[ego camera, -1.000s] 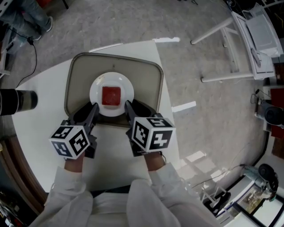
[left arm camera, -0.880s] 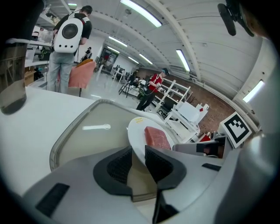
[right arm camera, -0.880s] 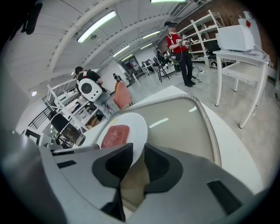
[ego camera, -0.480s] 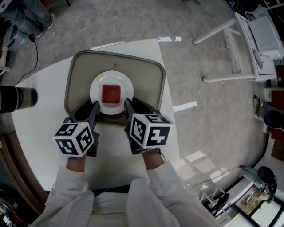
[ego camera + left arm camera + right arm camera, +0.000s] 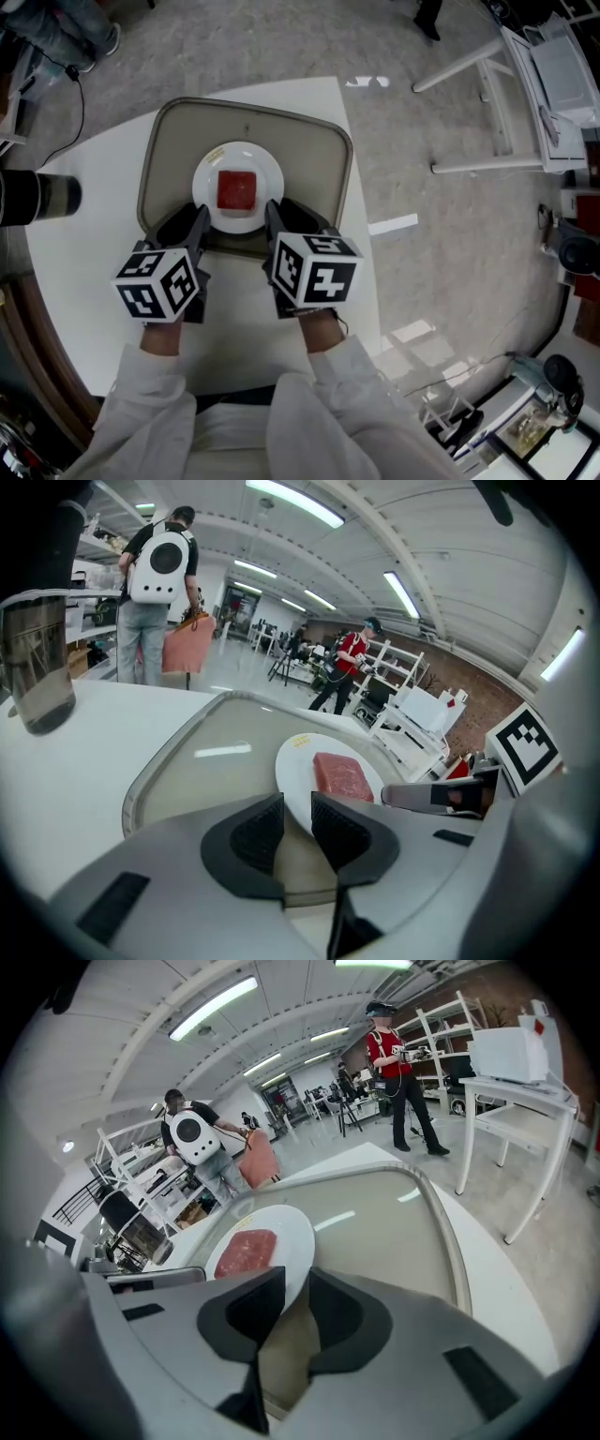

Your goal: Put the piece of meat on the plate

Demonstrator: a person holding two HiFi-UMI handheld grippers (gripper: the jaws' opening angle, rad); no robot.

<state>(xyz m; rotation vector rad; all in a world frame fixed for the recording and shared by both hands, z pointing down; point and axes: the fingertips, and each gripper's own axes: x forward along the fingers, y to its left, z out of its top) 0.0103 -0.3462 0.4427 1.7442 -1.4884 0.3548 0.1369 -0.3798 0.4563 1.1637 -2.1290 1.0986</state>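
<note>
Head view first: how many of each thing do you count?

— I count one tray [image 5: 314,169] on the white table [image 5: 94,272]. There is one plate [image 5: 208,173], one piece of meat [image 5: 236,189] and one dark tumbler [image 5: 42,197]. I have two claws, the left gripper [image 5: 199,217] and the right gripper [image 5: 272,212]. In the gripper views I also see two people standing far beyond the plate.

What holds what?

— The tray holds the plate, and nothing else that I can see. The plate holds the meat, a red square slab lying flat about at the plate's middle. The tumbler stands upright on the table, well apart from the plate on its left, outside the tray.

And your claws?

— Both point down at the plate's near edge, the left one at its near-left rim and the right one at its near-right rim. In the left gripper view my jaws stand a narrow gap apart with nothing pinched. The plate's rim only shows through the gap. The right gripper view reads the same: a narrow gap, pads bare, the plate's rim just beyond them. Neither claw touches the meat.
</note>
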